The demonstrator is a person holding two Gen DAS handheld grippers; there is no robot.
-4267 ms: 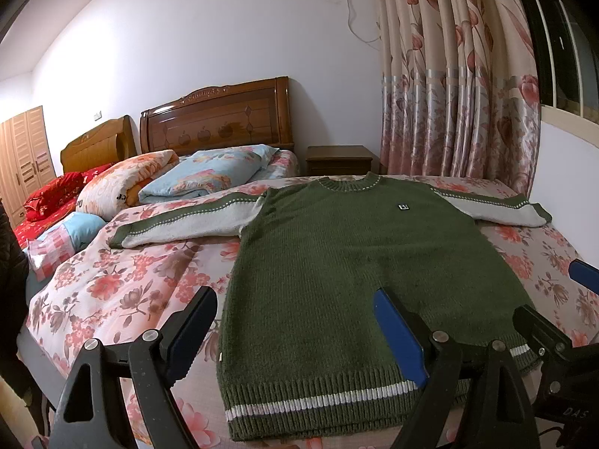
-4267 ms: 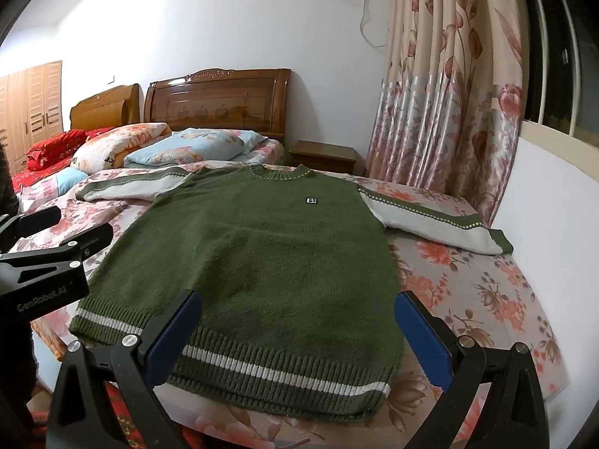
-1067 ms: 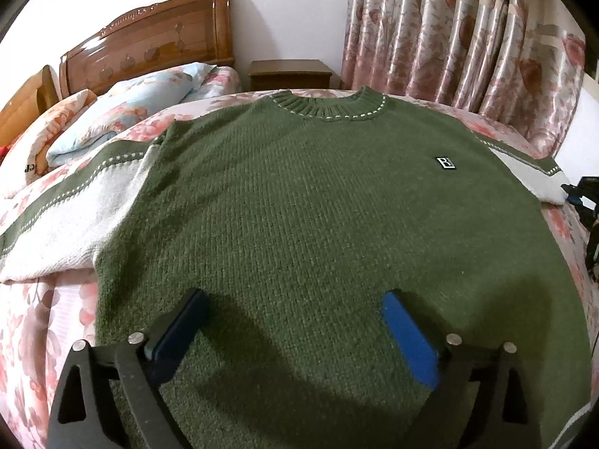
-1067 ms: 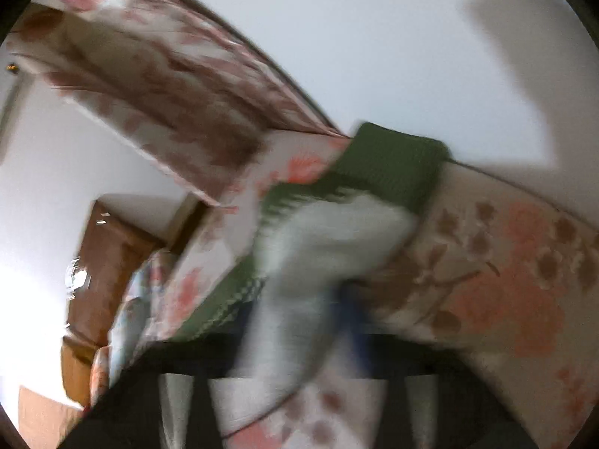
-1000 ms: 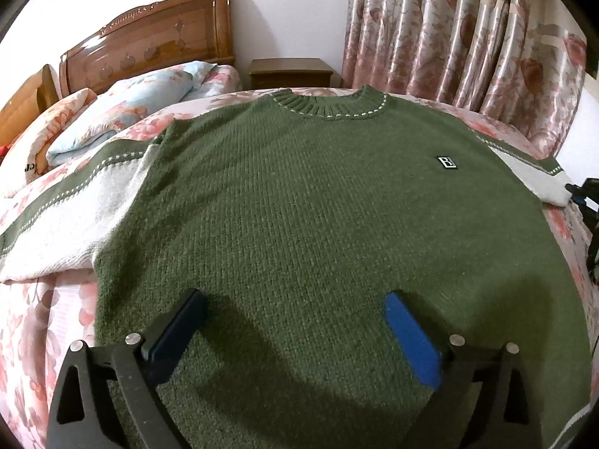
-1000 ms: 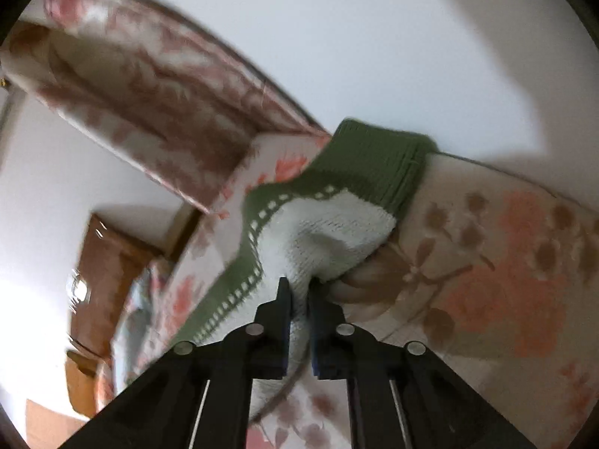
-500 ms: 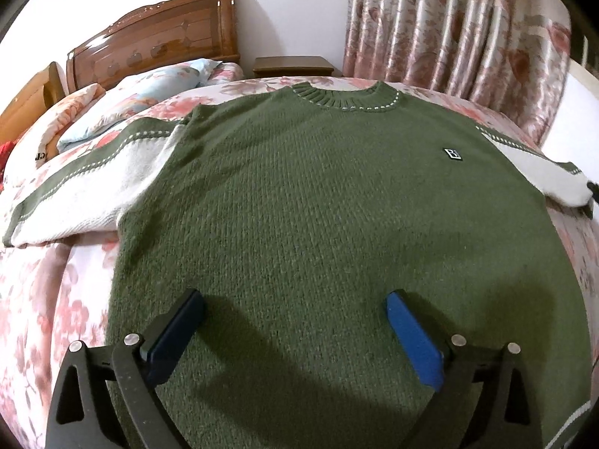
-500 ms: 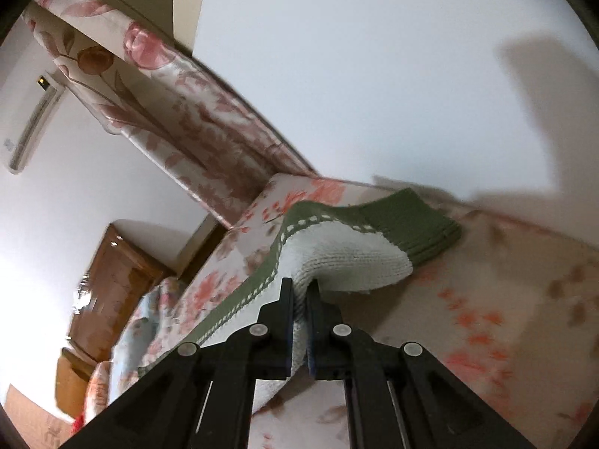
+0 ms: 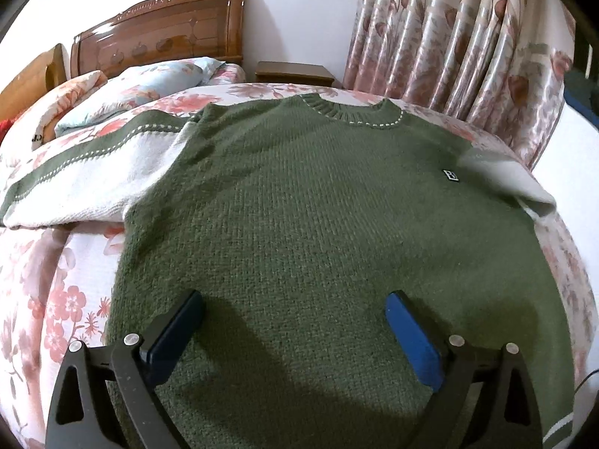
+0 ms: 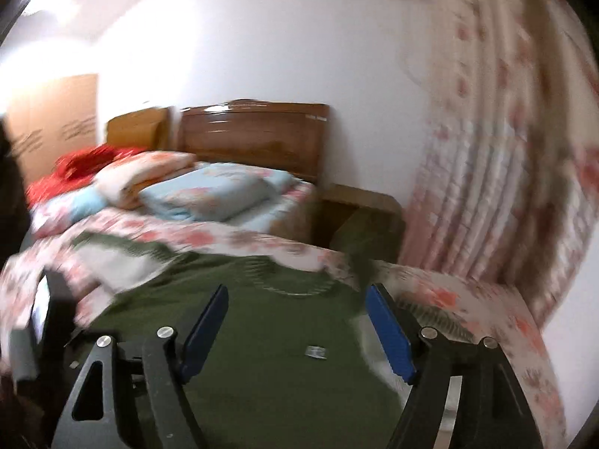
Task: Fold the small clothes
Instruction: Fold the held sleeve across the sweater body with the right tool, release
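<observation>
A green knit sweater point(image 9: 318, 224) with white-and-green sleeves lies flat on the floral bed, collar away from me. Its left sleeve point(image 9: 86, 183) is spread out to the left. Its right sleeve point(image 9: 520, 183) is bunched at the shoulder, blurred. My left gripper point(image 9: 294, 321) is open and empty, low over the sweater's body. In the blurred right wrist view my right gripper point(image 10: 297, 321) is open and empty above the sweater's chest point(image 10: 280, 355), near its small label point(image 10: 316, 352).
Floral bed sheet point(image 9: 45, 299) around the sweater. Pillows point(image 9: 134, 93) and a wooden headboard point(image 9: 161, 30) at the far end, a nightstand point(image 9: 295, 71) beside it, floral curtains point(image 9: 468, 48) and a white wall on the right.
My right gripper let go of the right sleeve's cuff, opened and swung over the sweater's chest. The right sleeve now lies pulled in at the shoulder. My left gripper barely moved.
</observation>
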